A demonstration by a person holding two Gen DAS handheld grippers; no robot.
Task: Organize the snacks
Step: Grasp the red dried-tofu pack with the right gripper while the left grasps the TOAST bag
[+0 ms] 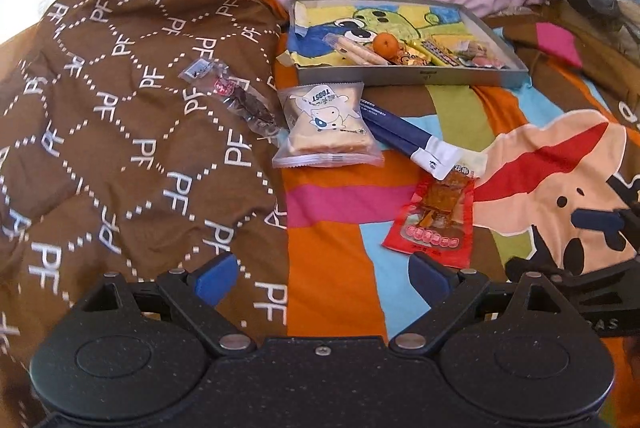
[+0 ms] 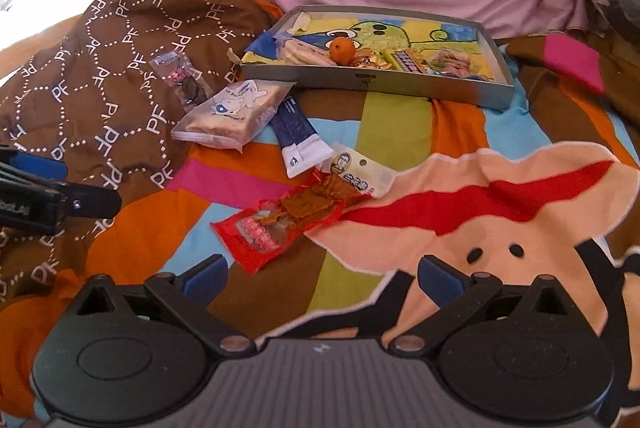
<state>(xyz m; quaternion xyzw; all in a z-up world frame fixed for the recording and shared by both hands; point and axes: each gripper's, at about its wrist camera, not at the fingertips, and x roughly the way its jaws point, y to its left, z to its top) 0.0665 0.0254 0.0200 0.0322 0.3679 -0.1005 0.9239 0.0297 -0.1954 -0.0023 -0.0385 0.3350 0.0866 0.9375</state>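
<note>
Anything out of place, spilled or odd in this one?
Nothing looks spilled or damaged. Several snacks lie loose on the bedspread outside the tray: a toast packet, a red packet, blue sticks and a clear wrapped snack. Both grippers, left and right, are open and empty.

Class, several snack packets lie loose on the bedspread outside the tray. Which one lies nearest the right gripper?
The red packet, lying just ahead of the right gripper. The toast packet and blue sachets lie farther off, toward the tray.
</note>
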